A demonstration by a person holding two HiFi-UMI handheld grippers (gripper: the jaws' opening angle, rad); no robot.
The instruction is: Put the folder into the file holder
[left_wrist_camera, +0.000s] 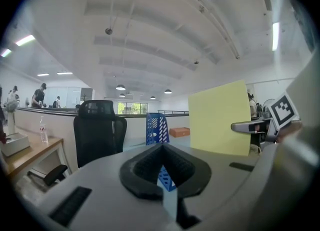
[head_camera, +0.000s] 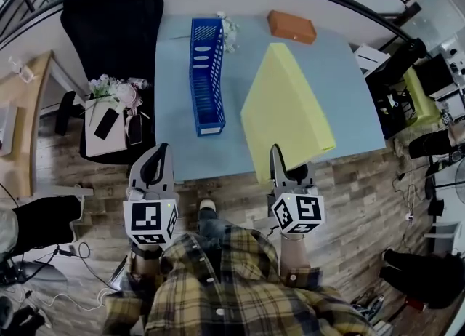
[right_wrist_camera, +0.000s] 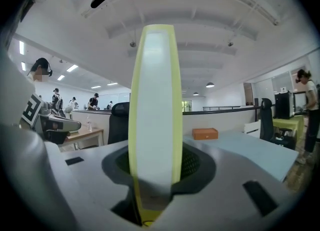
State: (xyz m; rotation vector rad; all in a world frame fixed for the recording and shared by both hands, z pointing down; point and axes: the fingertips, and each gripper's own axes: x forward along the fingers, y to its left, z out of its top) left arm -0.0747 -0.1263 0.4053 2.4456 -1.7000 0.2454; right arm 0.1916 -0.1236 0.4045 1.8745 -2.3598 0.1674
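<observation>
The big light-blue counter (head_camera: 349, 94) carries everything. The yellow folder (head_camera: 287, 102) is next in size. It is held up on its edge over the near right part of the counter, and its long side points from the near edge toward the far edge. The blue file holder (head_camera: 207, 73) stands near the left edge, and its long side runs the same way. It lies to the left of the folder and a bit farther in. The right tool (head_camera: 278, 158) pinches the folder's near end tight, so I think that hand must swing left. The left tool (head_camera: 158, 156) is closer to the holder, but it is closed with nothing in it.
</observation>
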